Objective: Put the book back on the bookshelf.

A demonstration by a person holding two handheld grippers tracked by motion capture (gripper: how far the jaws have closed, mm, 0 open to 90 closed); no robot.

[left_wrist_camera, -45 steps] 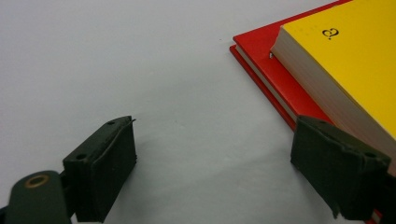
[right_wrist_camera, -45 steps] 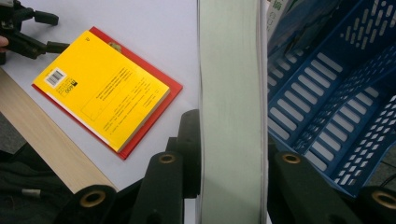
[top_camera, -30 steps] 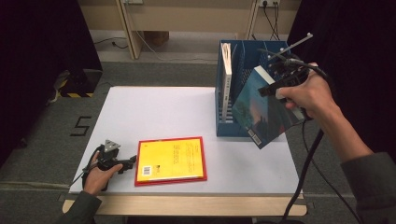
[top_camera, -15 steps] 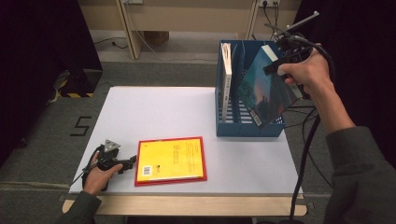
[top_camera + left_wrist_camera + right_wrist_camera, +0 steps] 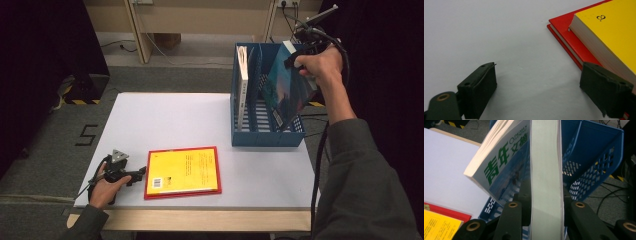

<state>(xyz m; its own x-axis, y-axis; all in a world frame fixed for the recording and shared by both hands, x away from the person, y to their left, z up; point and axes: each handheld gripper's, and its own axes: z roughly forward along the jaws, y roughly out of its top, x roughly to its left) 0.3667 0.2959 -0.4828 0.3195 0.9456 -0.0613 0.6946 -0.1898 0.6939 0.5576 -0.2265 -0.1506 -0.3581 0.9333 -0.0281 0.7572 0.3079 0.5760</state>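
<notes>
My right gripper is shut on the top of a teal-covered book. The book hangs tilted, its lower end inside the right part of the blue file rack. In the right gripper view both jaws clamp the book's pale page edge. A white book with green lettering stands in the rack's left slot. A yellow book lies on a red one near the table's front edge. My left gripper rests open on the table just left of them, nothing between its jaws.
The white table has bare room at its left and middle. The rack stands at its back right corner, with cables on the floor behind it. A black box sits on the floor to the left.
The right hand carried the teal book leftward and away from the person, from beside the rack's right side to over it; the book's lower end now sits inside. The left gripper stayed still.
</notes>
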